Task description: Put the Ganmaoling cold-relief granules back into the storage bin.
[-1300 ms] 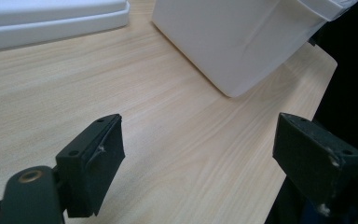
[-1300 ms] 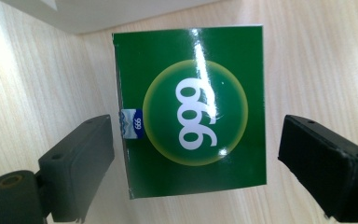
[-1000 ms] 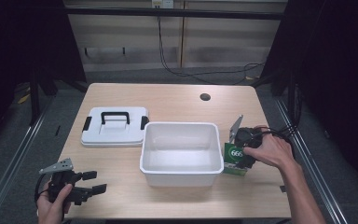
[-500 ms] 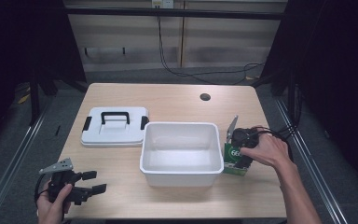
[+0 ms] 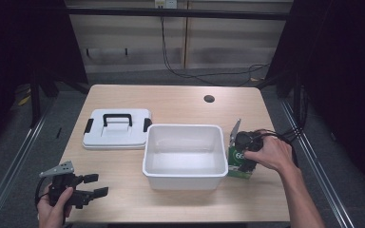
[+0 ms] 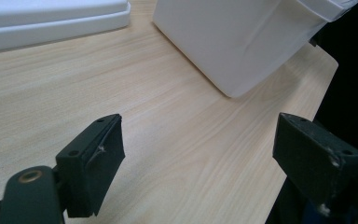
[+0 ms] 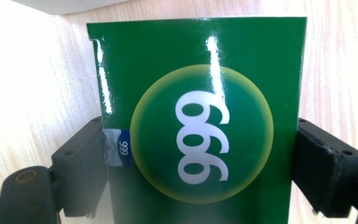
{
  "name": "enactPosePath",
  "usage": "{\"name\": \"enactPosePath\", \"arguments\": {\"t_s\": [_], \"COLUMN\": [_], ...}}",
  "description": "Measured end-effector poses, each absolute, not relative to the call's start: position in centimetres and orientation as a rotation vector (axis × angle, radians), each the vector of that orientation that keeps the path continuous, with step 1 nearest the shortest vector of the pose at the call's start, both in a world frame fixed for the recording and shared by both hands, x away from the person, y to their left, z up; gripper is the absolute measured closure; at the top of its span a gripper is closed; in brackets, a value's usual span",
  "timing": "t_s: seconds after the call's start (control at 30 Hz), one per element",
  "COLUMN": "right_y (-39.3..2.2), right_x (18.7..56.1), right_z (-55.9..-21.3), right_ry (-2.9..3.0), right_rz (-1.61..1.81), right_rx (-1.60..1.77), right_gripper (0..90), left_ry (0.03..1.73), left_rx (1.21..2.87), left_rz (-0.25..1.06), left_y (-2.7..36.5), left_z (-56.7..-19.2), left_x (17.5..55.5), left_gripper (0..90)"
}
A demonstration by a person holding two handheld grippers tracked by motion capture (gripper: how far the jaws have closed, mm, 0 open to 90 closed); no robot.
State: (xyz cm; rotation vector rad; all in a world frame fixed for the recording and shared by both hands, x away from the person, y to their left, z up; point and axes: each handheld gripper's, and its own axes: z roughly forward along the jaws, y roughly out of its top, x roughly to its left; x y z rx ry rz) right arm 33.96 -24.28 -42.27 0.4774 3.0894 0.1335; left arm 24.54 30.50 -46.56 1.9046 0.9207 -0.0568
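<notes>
right gripper: jaws against both side faces of the green box, pinching it as far as the right gripper view shows; the person's hand is on top of it in the high view.
green box: on the table, just beside the right wall of the white bin, outside it. Not lifted as far as I can tell.
left gripper: jaws spread wide, holding nothing, low over the near-left table corner, well apart from the bin.
white bin: open, nothing inside.
lid: flat on the table, just left of the bin.
progress: grasp looks made; lift, drop into the bin and, probably, lidding are all left.
</notes>
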Motion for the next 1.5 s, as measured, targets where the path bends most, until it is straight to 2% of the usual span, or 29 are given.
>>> {"name": "enactPosePath", "arguments": {"t_s": [0.73, 1.5], "right_y": [-25.3, -27.4], "right_x": [33.3, 32.0], "right_z": [-41.3, -38.7], "right_ry": [3.088, 3.037], "right_rz": [0.18, 0.318], "right_rx": [0.496, 0.6], "right_gripper": [15.9, 15.9], "left_ry": [0.922, 0.921], "left_rx": [1.903, 1.905], "left_rz": [-0.059, -0.056], "left_y": [30.5, 30.5], "left_z": [-46.5, -46.6], "left_x": [24.6, 24.5], "left_gripper": [16.5, 16.5]}}
